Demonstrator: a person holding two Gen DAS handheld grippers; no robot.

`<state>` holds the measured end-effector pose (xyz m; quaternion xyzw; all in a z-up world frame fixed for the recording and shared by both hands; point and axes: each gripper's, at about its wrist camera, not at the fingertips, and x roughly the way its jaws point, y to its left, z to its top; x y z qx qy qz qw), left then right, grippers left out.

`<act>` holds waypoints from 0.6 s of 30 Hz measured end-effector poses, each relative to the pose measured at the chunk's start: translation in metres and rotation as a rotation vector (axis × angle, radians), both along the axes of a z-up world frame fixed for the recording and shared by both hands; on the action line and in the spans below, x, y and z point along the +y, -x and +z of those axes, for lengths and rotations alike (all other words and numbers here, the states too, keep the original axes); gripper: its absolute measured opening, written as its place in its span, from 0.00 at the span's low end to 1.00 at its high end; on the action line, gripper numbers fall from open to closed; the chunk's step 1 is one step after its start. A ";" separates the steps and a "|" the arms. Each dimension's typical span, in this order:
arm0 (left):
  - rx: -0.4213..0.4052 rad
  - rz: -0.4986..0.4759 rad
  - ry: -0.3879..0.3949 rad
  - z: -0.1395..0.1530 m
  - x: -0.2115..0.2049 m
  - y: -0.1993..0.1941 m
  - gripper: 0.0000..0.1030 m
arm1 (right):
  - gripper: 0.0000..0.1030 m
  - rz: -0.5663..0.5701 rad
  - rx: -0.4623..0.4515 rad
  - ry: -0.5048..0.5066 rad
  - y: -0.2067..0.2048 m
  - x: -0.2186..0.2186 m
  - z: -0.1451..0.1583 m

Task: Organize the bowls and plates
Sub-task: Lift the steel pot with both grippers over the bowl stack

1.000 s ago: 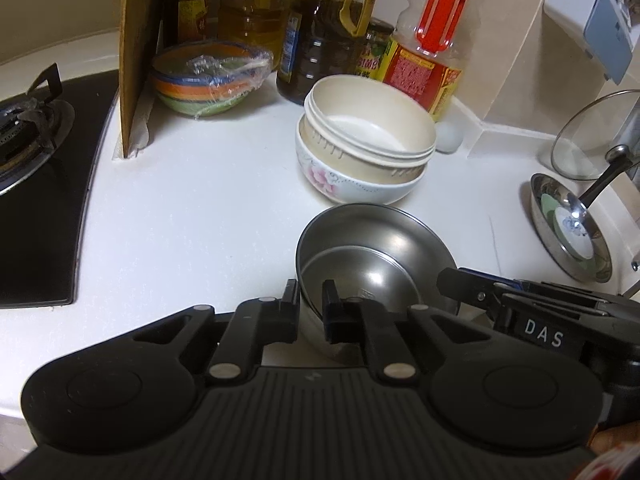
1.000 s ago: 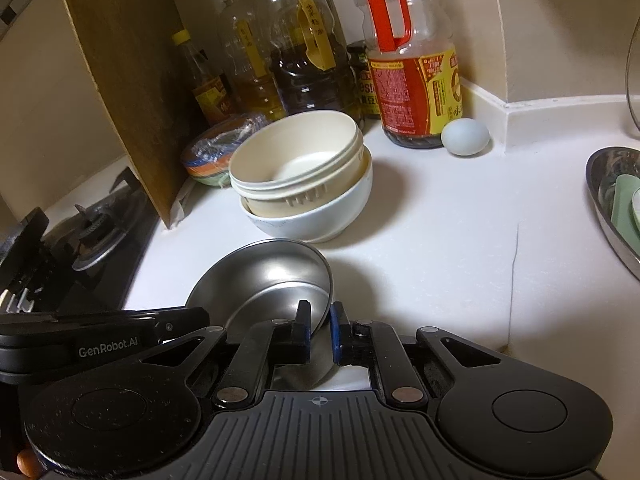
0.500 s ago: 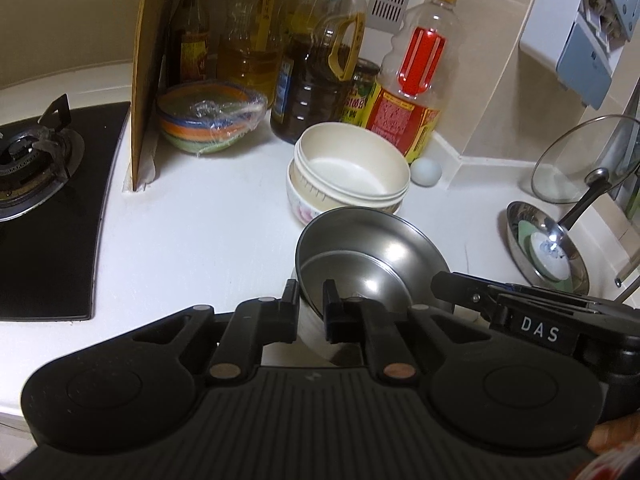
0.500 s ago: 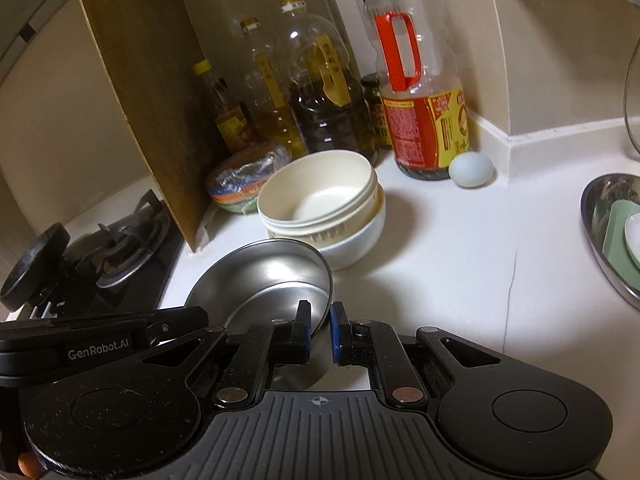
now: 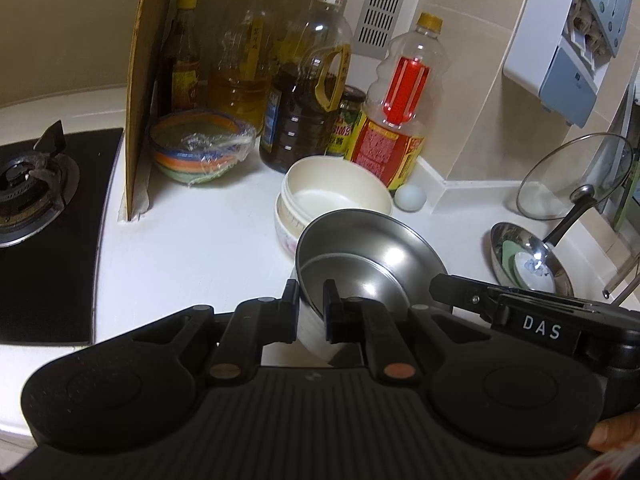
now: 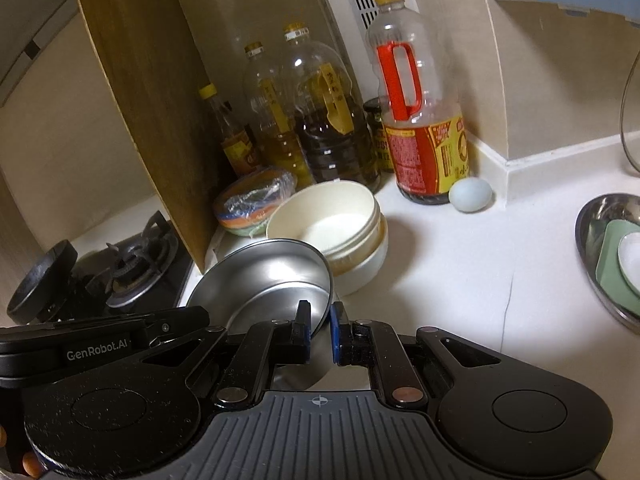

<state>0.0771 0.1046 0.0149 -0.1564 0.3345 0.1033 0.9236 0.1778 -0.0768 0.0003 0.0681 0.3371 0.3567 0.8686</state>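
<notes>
**Two grippers sharing one steel bowl over a kitchen table**

A white table [image 5: 208,240] is running along a tiled corner wall, with one black gas hob [image 5: 44,208] sitting at its left end and one wooden cutting board [image 5: 146,92] standing upright beside the hob. Behind the board, five tall bottles are lining the wall, the rightmost being a bottle with a red handle [image 6: 420,120], and one small jar [image 5: 349,120] is peeking out between the last two. One pale egg [image 6: 470,195] is lying just beside the red-handled bottle.

Two hand-held grippers are sharing one steel bowl [image 5: 372,256]. The left hand-held gripper [image 5: 311,312] is clenching the bowl's near rim on one side, and the right hand-held gripper [image 6: 320,332] is pinching the rim on the opposite side, so the bowl is hanging tilted in the air in front of the cream bowl stack [image 5: 336,196]. That stack is showing two nested bowls, a plain cream one sitting inside a flowered one, resting on the table near the bottles.

One stack of coloured bowls wrapped in plastic film [image 5: 200,148] is sitting beside the board. Far to the right, one steel dish [image 6: 608,256] is holding a green piece and a white spoon, and one glass lid [image 5: 576,176] is leaning against the wall.
</notes>
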 end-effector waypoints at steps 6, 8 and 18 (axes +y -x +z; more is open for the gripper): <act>-0.033 -0.010 -0.009 0.011 0.002 -0.007 0.10 | 0.10 -0.006 -0.032 -0.013 -0.006 0.000 0.013; -0.045 -0.011 -0.016 0.015 0.003 -0.011 0.10 | 0.10 -0.006 -0.041 -0.018 -0.010 0.000 0.016; -0.103 -0.006 -0.036 0.029 0.019 -0.046 0.10 | 0.10 -0.021 -0.072 -0.060 -0.047 0.009 0.030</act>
